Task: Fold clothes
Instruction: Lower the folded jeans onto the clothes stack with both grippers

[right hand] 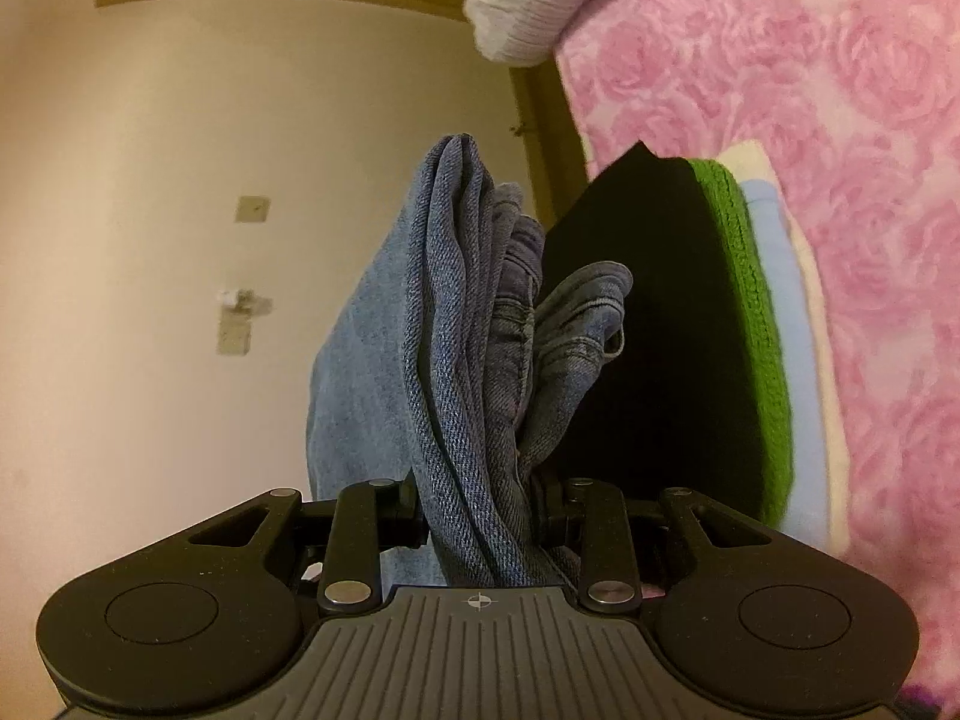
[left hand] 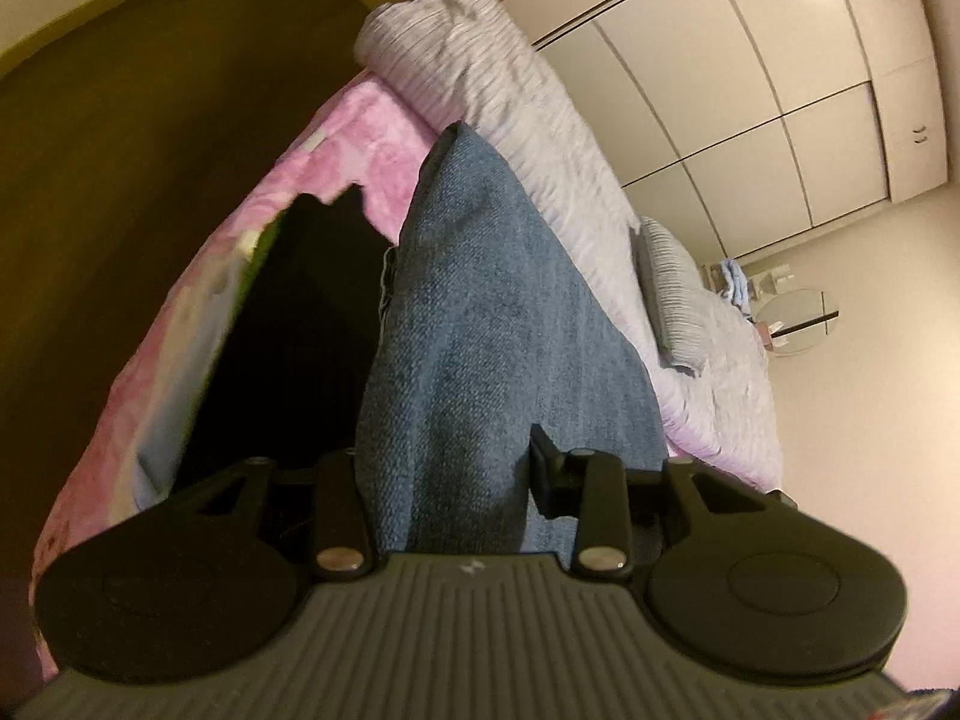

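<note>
Pink bedspread (right hand: pixel 840 120) at right carries a stack (right hand: pixel 750 312); folded jeans (right hand: pixel 468 360) are clamped by both the left gripper (left hand: pixel 444 462) and right gripper (right hand: pixel 480 510), seemingly awaiting stacking.

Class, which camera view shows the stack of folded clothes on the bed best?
The right wrist view: the stack of folded clothes shows its separate black, green, pale blue and cream layers edge-on. In the left wrist view the stack is mostly a dark shape behind the jeans.
</note>
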